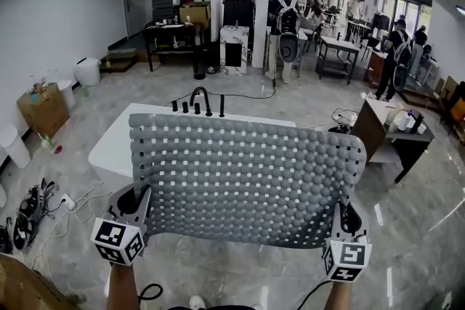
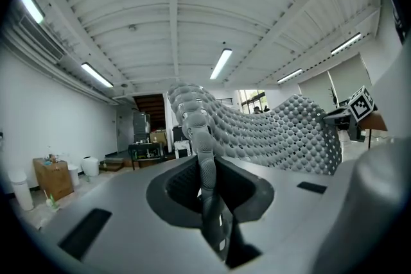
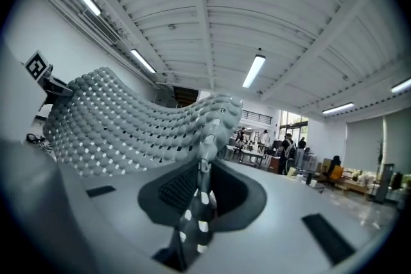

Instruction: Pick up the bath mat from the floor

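big open workshop hall, glossy marbled floor, strip lights on ribbed ceiling. white bathtub (image 1: pixel 112 145) with black faucet (image 1: pixel 199 99) just beyond. desks and people far right. grey pebbled bath mat (image 1: pixel 243 181) up off floor, stretched wide in front of tub, covering most of it. left gripper (image 1: pixel 136 205) jaws narrow, pinching mat's near left corner. right gripper (image 1: pixel 347 220) jaws narrow, clamped on near right corner. mat surface bulges between the two.

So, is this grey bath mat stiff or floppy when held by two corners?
Probably flexible, not limp: the bath mat bows between the left gripper and right gripper without folding over. Likely light: thin, full of holes.
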The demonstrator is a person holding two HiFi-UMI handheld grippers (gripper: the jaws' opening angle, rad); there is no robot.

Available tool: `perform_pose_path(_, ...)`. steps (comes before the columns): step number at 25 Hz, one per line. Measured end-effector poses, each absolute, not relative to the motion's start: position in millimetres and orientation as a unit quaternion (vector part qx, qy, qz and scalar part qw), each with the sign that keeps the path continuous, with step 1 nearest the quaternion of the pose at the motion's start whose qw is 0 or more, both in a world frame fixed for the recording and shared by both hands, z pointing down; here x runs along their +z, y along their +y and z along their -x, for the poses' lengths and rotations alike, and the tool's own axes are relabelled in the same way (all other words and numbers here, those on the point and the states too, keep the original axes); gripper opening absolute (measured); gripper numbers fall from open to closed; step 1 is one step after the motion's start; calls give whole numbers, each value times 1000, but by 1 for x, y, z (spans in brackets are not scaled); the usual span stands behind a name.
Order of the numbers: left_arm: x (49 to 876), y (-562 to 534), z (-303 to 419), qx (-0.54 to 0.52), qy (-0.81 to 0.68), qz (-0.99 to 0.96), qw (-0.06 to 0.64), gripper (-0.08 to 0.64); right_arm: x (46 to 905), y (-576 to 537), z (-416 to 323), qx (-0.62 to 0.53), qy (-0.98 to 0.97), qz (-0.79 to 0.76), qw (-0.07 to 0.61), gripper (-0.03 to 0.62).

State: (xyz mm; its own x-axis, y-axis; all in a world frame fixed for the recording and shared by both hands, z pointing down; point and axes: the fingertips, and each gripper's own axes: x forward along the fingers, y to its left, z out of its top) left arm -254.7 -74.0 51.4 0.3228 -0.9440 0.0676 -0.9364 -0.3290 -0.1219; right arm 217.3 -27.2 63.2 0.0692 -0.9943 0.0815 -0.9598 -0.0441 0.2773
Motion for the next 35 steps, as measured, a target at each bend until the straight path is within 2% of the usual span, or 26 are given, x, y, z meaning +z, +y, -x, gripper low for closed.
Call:
perform_pose_path(14,71,-69,248,-88,569,817,11,58,86,-19,-221,-39,-679,-717,152,72)
perform_pose_path(35,184,-69,233,-187,535,816,-110,60,192,-26,-207,69,-698,-672,239,77)
